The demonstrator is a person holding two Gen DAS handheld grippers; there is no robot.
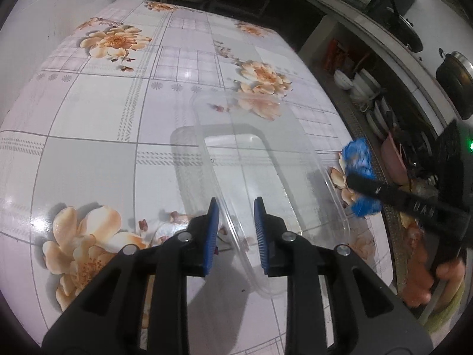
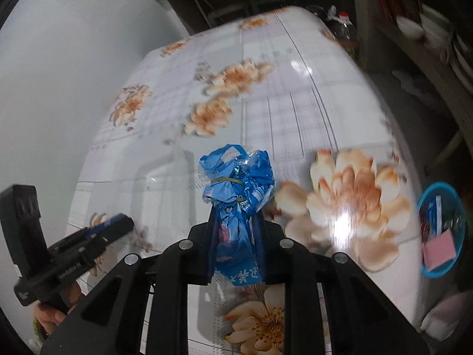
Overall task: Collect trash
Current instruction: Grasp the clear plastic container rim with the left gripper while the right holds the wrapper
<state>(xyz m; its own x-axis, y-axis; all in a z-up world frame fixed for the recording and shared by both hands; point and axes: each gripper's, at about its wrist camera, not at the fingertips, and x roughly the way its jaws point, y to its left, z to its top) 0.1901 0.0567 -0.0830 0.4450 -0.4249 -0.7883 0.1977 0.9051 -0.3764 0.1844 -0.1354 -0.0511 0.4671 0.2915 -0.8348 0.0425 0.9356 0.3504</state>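
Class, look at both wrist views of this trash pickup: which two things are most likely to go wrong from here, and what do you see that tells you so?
1. The right gripper pinches only the lower part of the crumpled blue bag; thin plastic could slip out on the way to the blue basket.
2. The left gripper straddles the thin rim of the clear plastic tray without pressing on it. Closing on that slick edge may bend it or push the tray across the glossy tablecloth.

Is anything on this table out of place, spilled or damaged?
Nothing is spilled or broken. The clear plastic tray sits askew, one corner past the table edge, between the left gripper pads. The right gripper holds a crumpled blue bag.
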